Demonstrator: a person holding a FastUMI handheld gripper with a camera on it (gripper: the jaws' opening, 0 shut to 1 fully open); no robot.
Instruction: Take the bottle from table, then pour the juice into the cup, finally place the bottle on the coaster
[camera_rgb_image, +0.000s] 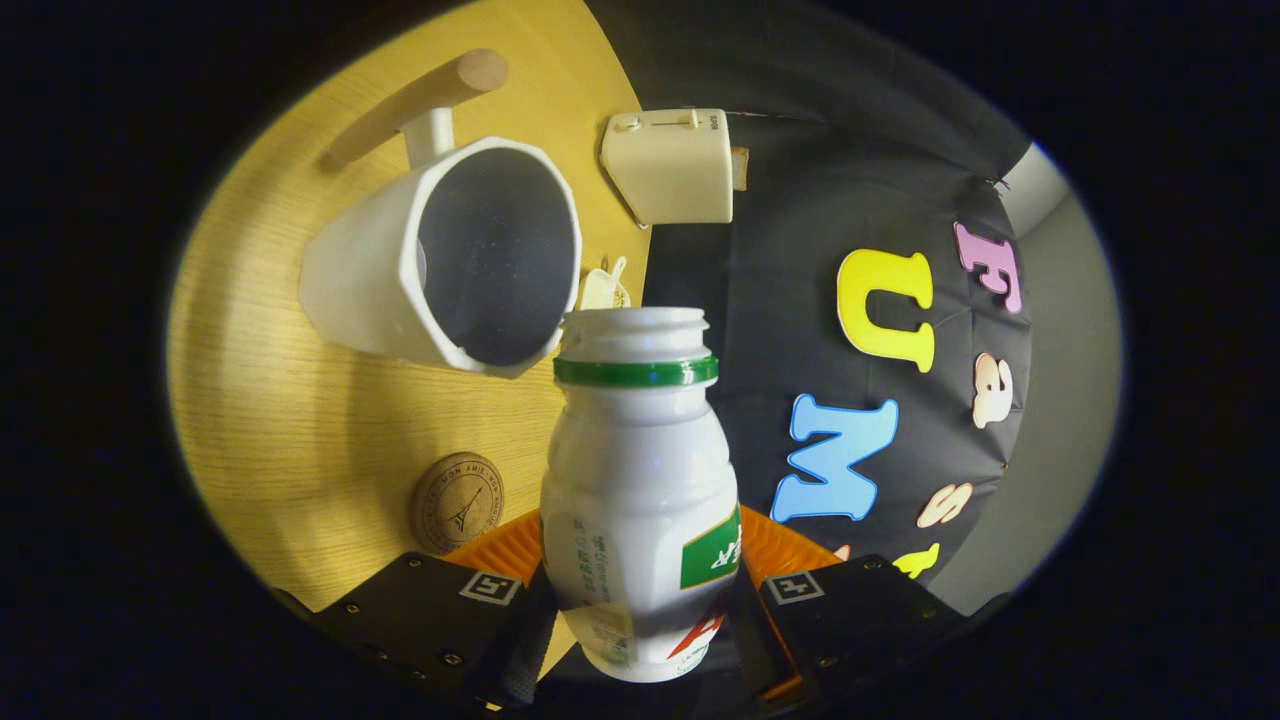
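A small white bottle (638, 490) with a green neck ring and no cap sits between my two fingers, and my gripper (640, 585) is shut on it. The whole view is rolled sideways, so the bottle is tilted relative to the wooden table (270, 400). Its open mouth is close to the rim of a white faceted cup (450, 255), whose dark inside faces me. The cup has a wooden handle. A round cork coaster (457, 502) lies on the table near my left finger, on the near side of the cup.
A cream box-shaped device (672, 165) stands at the table's edge beyond the cup. A small pale object (603, 289) lies between cup and bottle mouth. The black cloth wall rises beyond the table edge.
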